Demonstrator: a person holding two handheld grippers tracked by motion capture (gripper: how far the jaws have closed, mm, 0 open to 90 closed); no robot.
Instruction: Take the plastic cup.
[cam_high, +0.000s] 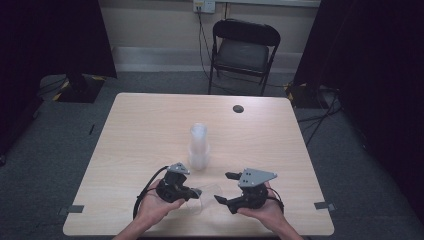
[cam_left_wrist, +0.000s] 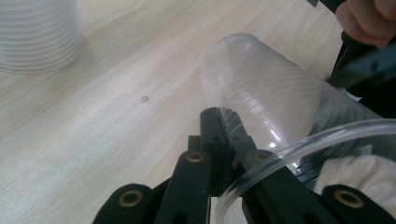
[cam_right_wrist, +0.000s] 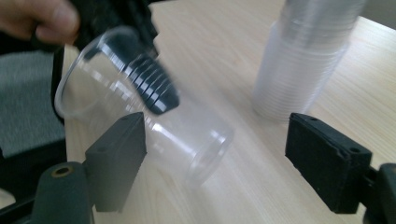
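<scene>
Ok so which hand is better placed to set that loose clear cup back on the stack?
Left, probably. The left gripper is already shut on the clear cup at its rim, beside the stack of cups. The right gripper stands open with nothing between its pads.

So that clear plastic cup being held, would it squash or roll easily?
Probably both. The clear cup looks thin-walled and see-through, so a hard squeeze would likely dent it. The left gripper pinches just its rim, suggesting it is very light. Round and tapered, it would probably roll in a curve if laid down.

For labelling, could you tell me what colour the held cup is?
The cup is clear, colourless plastic with fine ridges; the left gripper view shows it best.
</scene>
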